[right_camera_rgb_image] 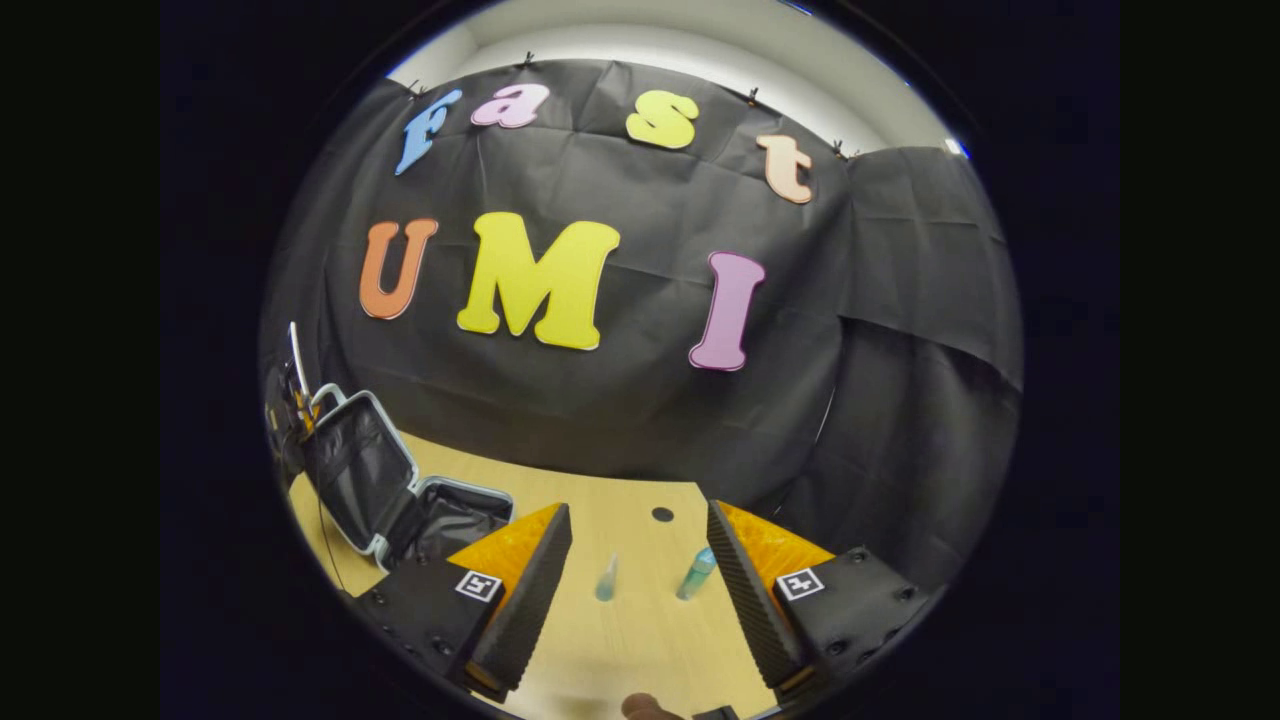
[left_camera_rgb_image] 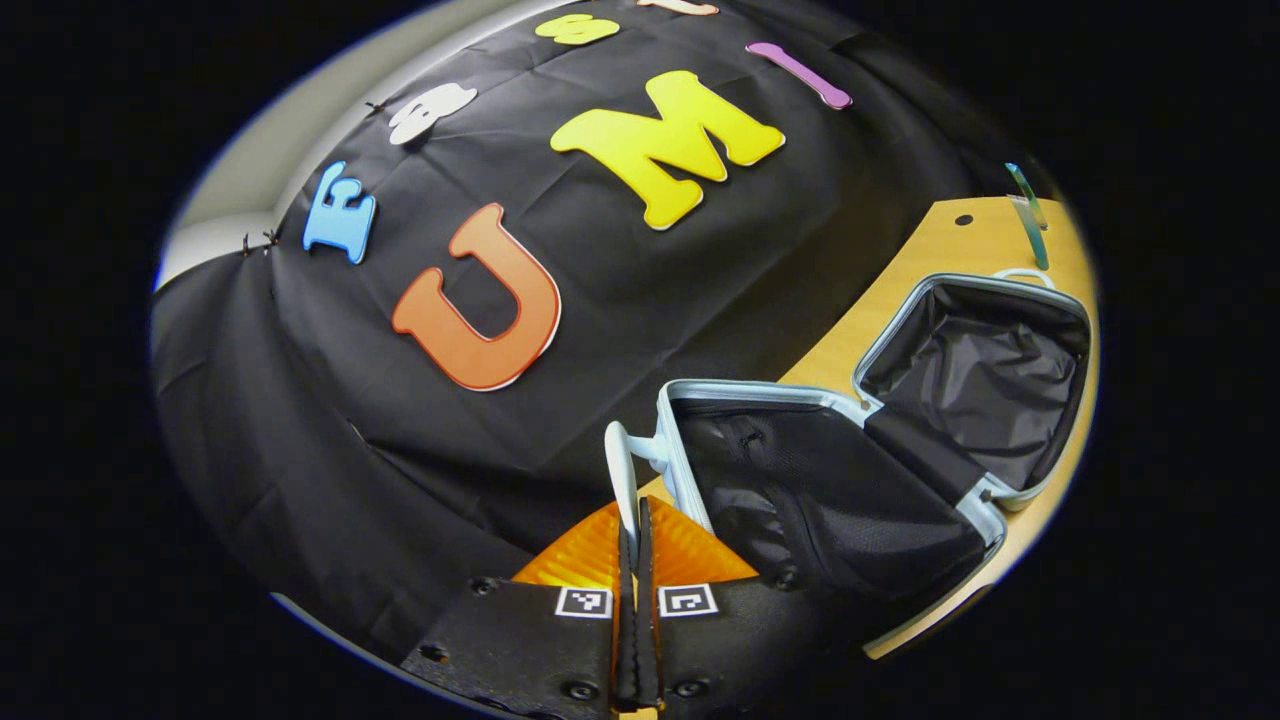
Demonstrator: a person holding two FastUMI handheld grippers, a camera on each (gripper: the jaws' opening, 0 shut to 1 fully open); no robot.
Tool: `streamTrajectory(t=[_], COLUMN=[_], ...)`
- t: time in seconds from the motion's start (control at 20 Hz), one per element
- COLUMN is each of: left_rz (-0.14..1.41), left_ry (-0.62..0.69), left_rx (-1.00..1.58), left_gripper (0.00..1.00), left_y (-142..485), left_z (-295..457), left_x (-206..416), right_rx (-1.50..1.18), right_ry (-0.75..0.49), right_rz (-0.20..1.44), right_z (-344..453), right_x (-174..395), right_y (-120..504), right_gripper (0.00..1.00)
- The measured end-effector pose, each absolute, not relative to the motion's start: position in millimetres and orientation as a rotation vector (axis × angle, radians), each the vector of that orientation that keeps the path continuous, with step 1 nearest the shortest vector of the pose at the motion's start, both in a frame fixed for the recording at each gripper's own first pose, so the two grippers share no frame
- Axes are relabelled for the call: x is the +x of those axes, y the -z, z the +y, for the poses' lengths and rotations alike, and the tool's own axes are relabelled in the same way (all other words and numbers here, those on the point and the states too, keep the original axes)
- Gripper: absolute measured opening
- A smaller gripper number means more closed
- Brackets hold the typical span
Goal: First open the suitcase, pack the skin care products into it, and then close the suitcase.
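The left tongs (left_camera_rgb_image: 636, 540) are clamped on the pale handle (left_camera_rgb_image: 622, 470) of the open suitcase (left_camera_rgb_image: 850, 470) at the counter's (right_camera_rgb_image: 640, 620) left edge. The right tongs (right_camera_rgb_image: 640, 575) hover spread apart above two bottles (right_camera_rgb_image: 696, 573) mid-counter.

Ahead of right gripper (right_camera_rgb_image: 640, 590): bare table (right_camera_rgb_image: 610, 640), two small bottles (right_camera_rgb_image: 606, 578) (right_camera_rgb_image: 696, 573) standing apart in path. Open suitcase (right_camera_rgb_image: 385, 490) blocks far left.
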State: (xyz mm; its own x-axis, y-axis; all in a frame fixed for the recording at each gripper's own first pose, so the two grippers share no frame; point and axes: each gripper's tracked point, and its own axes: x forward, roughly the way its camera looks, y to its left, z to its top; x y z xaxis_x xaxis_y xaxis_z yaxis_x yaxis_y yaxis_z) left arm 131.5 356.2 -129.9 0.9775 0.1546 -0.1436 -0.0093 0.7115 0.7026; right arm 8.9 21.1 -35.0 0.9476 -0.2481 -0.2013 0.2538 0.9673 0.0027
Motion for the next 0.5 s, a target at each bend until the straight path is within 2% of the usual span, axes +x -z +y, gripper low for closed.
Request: streamTrajectory(t=[0.25, 0.5], left_rz=[0.336, 0.393], left_ry=[-0.078, -0.056], left_rx=[0.667, 0.537], left_gripper=[0.03, 0.03], left_y=[190.1, 232.0], left_z=[402.5, 416.8], left_x=[139.1, 150.6], right_rx=[0.036, -0.004], right_ry=[0.253, 0.235], right_rz=[0.251, 0.274], right_z=[37.1, 51.3], right_x=[9.2, 7.5], right_y=[48.4, 55.2], right_gripper=[0.82, 0.81])
